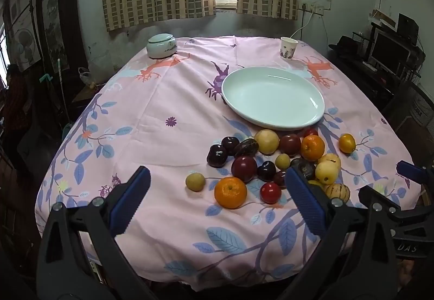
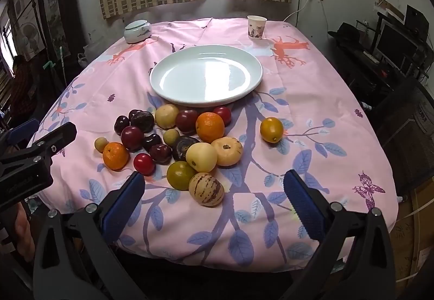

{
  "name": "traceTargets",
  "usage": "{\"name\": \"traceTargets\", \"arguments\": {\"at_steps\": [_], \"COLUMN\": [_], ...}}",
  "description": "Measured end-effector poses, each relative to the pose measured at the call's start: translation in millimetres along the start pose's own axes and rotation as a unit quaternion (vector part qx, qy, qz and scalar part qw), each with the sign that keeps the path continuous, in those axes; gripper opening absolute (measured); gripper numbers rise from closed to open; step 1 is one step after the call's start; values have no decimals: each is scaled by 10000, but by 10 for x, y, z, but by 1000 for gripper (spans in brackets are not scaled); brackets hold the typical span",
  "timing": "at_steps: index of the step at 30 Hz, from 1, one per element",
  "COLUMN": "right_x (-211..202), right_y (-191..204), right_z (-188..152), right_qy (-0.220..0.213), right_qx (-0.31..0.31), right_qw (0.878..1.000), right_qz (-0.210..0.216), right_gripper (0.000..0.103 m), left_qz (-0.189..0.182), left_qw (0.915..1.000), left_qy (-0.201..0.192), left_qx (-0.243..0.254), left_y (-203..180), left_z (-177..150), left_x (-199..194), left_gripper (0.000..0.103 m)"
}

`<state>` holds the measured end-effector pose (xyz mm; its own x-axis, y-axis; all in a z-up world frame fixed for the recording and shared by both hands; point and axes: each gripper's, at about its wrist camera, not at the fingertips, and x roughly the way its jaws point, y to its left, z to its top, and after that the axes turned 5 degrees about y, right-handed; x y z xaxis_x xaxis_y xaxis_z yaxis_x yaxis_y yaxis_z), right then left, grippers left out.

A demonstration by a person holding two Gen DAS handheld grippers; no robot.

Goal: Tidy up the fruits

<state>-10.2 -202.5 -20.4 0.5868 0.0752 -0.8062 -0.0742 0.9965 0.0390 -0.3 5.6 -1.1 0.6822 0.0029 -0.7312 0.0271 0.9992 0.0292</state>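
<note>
A heap of several fruits lies on the pink cloth in front of an empty white plate (image 1: 272, 97) (image 2: 206, 74): dark plums, two oranges (image 1: 230, 192) (image 2: 210, 127), pale yellow fruits, a striped melon (image 2: 206, 189) and a lone yellow fruit (image 2: 271, 129) off to the right. My left gripper (image 1: 217, 195) hangs open above the table's near edge, the nearest orange between its fingers' lines but farther off. My right gripper (image 2: 214, 198) is open too, just short of the striped melon. Neither holds anything.
A lidded white jar (image 1: 162, 45) (image 2: 137, 31) stands at the far left of the table, a paper cup (image 1: 288, 47) (image 2: 256, 27) at the far right. Curtains and a window lie behind. Dark furniture and a monitor stand at the right.
</note>
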Motion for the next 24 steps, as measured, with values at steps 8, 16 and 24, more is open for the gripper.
{"name": "traceTargets", "arguments": {"at_steps": [8, 16, 24], "right_x": [-5, 37, 72], "right_y": [-6, 31, 47], "right_z": [4, 8, -15], "right_qy": [2, 40, 100], "right_qx": [13, -1, -33], "right_qw": [10000, 10000, 9999], "right_qz": [-1, 18, 74], "right_gripper": [102, 102, 102], "left_qz": [-2, 0, 2], "left_qw": [10000, 10000, 10000], "left_qy": [4, 8, 16], "left_qx": [-1, -7, -10], "left_y": [1, -1, -9], "left_z": [-12, -16, -43], "left_x": [10, 15, 39], "left_gripper": [101, 101, 101]}}
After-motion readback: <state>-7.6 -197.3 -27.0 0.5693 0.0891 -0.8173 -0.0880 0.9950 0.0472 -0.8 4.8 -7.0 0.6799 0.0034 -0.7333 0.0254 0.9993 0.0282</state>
